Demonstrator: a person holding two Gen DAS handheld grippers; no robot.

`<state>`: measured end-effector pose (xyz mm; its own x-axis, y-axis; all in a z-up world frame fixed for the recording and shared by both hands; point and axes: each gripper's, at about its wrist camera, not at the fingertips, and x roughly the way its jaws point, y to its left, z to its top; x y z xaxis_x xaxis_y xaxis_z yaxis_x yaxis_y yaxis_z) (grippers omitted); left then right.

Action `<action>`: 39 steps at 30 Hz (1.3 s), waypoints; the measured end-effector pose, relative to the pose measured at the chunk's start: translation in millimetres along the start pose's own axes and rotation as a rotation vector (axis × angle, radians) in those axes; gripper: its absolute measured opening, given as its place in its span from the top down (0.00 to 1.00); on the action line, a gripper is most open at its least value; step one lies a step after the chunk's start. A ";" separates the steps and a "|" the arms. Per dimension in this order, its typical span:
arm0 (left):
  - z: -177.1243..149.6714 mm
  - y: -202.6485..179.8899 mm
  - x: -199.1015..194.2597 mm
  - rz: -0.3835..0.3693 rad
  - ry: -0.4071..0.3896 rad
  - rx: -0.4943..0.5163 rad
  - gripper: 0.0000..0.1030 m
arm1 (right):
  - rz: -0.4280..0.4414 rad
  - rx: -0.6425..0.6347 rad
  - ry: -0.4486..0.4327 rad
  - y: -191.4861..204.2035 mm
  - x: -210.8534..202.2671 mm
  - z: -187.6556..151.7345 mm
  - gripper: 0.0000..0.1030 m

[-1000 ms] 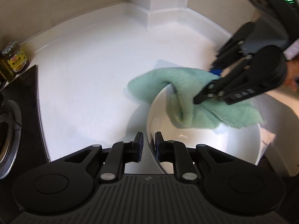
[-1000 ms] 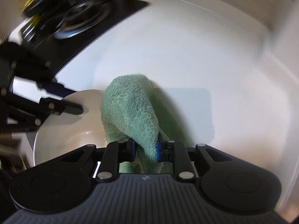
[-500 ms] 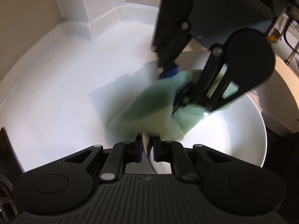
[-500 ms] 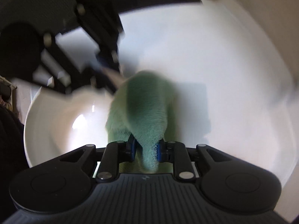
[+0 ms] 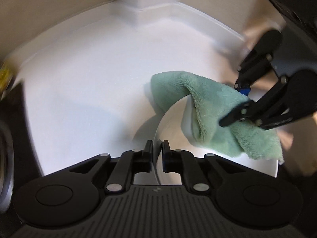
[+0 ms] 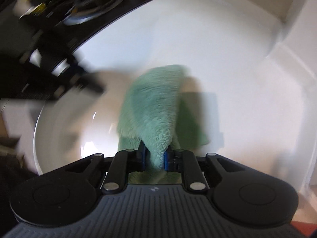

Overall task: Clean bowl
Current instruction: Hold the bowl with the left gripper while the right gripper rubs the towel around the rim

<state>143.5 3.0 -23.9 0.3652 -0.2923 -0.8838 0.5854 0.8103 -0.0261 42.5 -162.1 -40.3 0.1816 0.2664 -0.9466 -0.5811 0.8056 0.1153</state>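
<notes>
mid-wipe here. nearest, left tongs (image 5: pixel 157 152) just pinched down narrow on the near rim of the white bowl (image 5: pixel 174 119), steadying it on the white bench (image 5: pixel 89 75). across the bowl, right tongs (image 6: pixel 154 161) just eased in tighter, clamped on a fold of green cloth (image 6: pixel 154 107), draped over the far rim and down inside. looks like scrubbing in full swing. next up, probably: sweep round the inner wall, hold the rim firm. beyond, blurred black stovetop (image 6: pixel 95 13).
</notes>
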 end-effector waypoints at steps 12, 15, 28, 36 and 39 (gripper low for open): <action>-1.6 4.8 -11.5 0.005 0.037 -0.018 0.84 | -0.099 -0.255 -0.024 -0.5 6.1 46.8 0.82; -13.9 6.7 -21.3 0.044 0.058 -0.153 0.78 | -0.092 -0.110 -0.066 -12.9 -0.5 38.1 0.85; 14.6 -2.4 4.0 0.005 0.092 0.179 0.94 | -0.012 -0.062 0.036 2.3 -2.3 2.3 0.82; 19.1 8.3 4.4 -0.006 0.081 0.102 0.92 | -0.143 -0.300 -0.041 12.6 13.4 51.2 0.80; 4.4 18.0 -5.8 0.011 0.085 -0.071 0.87 | -0.080 -0.108 -0.092 -7.7 7.0 46.1 0.84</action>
<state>155.1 17.0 -17.3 0.3071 -0.2416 -0.9205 0.5278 0.8481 -0.0465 84.9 -142.0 -33.9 0.2997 0.2546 -0.9194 -0.6426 0.7662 0.0027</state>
